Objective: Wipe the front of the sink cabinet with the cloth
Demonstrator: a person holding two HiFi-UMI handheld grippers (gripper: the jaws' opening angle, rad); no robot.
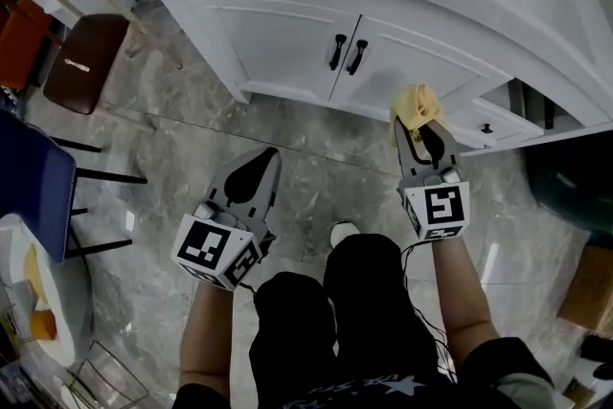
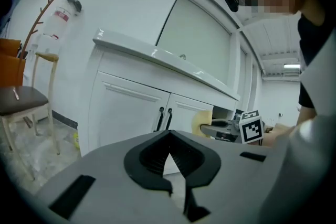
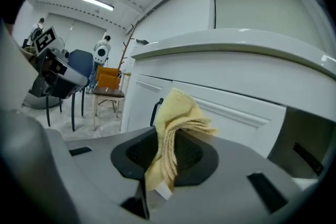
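**Yellow cloth held at cabinet front**

Right gripper (image 1: 420, 122) clamped on a folded yellow cloth (image 1: 415, 102), just beside the right door of the white sink cabinet (image 1: 278, 38), right of two black handles (image 1: 347, 54). Left gripper (image 1: 268, 155) closed, empty, nearer, above grey floor (image 1: 316, 158).

Bare marble floor (image 1: 316, 148) lay open before the sink cabinet (image 1: 287, 43); two black door handles (image 1: 347, 53) jutted from its front, while a brown chair (image 1: 81, 62) stood well off to the left.
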